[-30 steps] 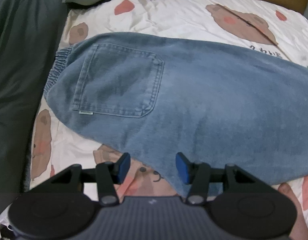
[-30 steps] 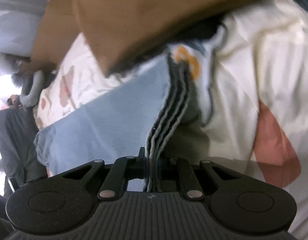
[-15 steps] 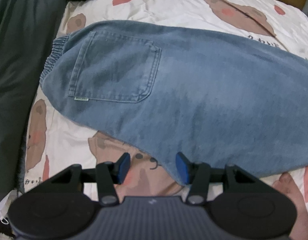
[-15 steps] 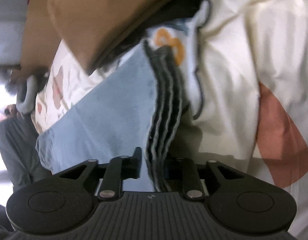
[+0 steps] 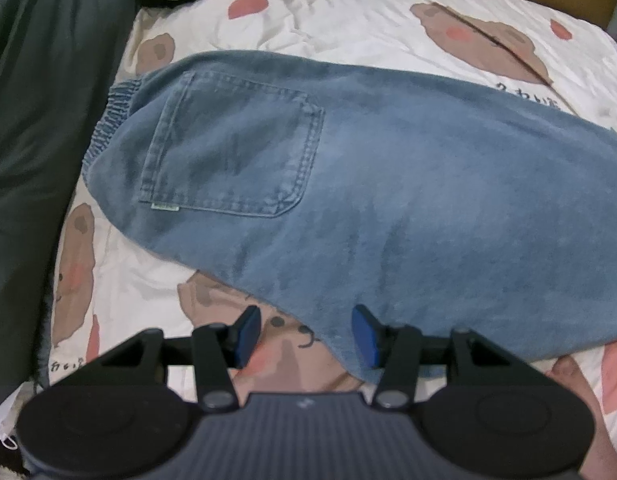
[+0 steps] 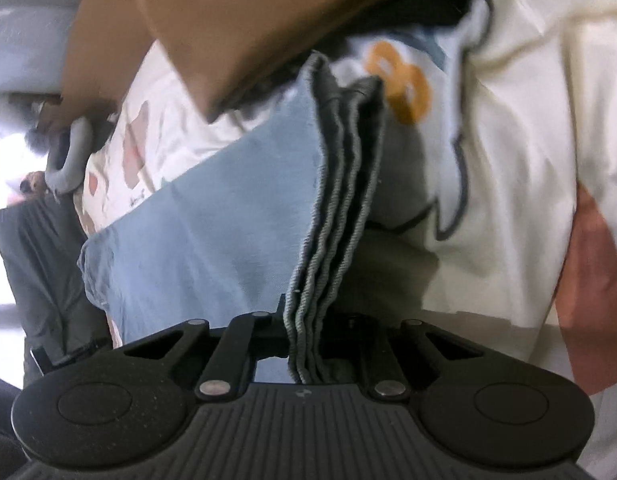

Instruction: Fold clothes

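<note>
Blue jeans lie flat on the bed, folded lengthwise, back pocket up and elastic waistband at the left. My left gripper is open with blue pads, hovering over the jeans' near edge by the crotch curve. In the right wrist view my right gripper is shut on the stacked hem edges of the jeans' legs, the denim stretching away to the left.
The bed has a cream cover with brown animal prints. A dark grey blanket lies along the left. A brown headboard rises behind. A white printed garment lies right of the hems.
The left gripper drifted slightly over the jeans' near edge, staying open. The right gripper kept hold of the hems and shifted a little with them.
</note>
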Tool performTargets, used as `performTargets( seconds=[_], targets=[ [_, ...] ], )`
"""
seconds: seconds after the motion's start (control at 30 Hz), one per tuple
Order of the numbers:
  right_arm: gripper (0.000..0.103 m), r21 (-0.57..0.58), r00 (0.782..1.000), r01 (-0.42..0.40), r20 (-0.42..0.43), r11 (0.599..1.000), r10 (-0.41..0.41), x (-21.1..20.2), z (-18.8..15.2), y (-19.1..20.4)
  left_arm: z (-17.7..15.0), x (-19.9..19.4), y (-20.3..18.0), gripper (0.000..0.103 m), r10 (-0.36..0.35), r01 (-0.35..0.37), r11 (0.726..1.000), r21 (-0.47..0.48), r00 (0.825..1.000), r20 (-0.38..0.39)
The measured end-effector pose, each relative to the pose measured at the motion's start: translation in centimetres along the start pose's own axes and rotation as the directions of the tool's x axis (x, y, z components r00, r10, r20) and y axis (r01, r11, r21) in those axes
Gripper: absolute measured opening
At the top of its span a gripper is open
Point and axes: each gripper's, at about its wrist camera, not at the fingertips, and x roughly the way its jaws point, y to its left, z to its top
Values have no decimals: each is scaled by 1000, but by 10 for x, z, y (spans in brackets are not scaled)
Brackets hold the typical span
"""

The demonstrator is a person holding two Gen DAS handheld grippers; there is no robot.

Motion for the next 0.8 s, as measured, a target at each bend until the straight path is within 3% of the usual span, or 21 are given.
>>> performTargets(
  seconds=[0.27, 0.8],
  targets=[
    [9, -135, 995, 99, -12, 986, -102, -39, 10, 57, 1, -1, -6, 53, -34, 34, 999, 0, 999, 22],
    [8, -342, 986, 168, 56, 925, -159, -119, 23, 211, 6, 18, -32, 53, -154, 153, 988, 27, 988, 22]
  ],
)
